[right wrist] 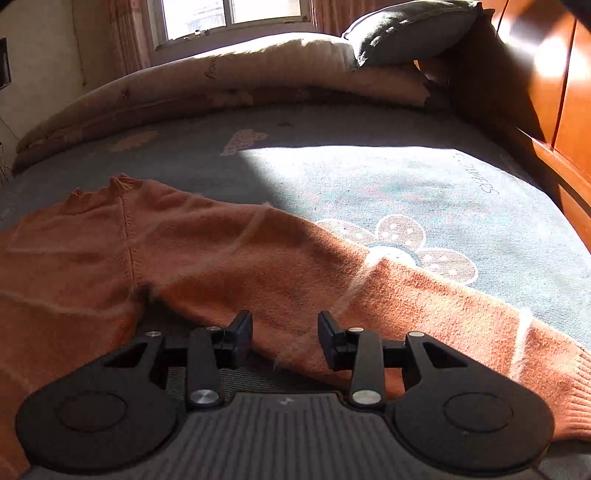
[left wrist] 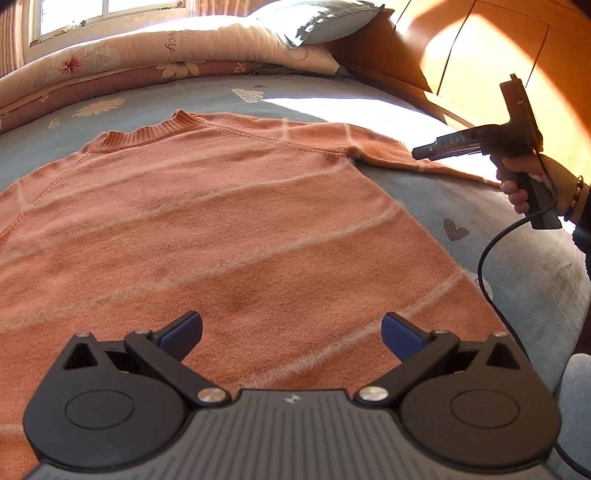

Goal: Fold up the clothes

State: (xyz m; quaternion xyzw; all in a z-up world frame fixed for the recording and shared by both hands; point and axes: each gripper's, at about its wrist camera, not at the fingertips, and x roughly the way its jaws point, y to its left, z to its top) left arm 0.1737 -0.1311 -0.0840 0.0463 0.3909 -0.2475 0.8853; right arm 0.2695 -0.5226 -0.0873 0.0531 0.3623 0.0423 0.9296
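Item 1: orange sweater (left wrist: 229, 221), pale stripes, ribbed collar, lying flat on the bed (left wrist: 517, 258) with its blue-grey flower-print sheet. No containers in view.

Item 2: left hand-held gripper (left wrist: 291, 334), blue pads, jaws spread wide, nothing between them. It hangs over the lower body of the sweater; the collar lies straight ahead of it, well apart.

Item 3: right hand-held gripper (right wrist: 285, 338), jaws partly open, gripping nothing. The sweater's sleeve (right wrist: 369, 288) runs across just ahead of and under its fingertips, the cuff off to its right. Whether the pads touch the knit cannot be told.

Item 4: folded floral quilt (right wrist: 221, 81) and a dark pillow (right wrist: 406, 29), far ahead of both tools, below a window (right wrist: 229, 14).

Left view only: the right hand-held gripper seen from the side, held in a person's hand (left wrist: 524, 181) over the sleeve, with a trailing black cable (left wrist: 491, 258). Right view only: the sleeve's full length to the ribbed cuff (right wrist: 569, 391), and the sunlit patch of sheet beyond it.
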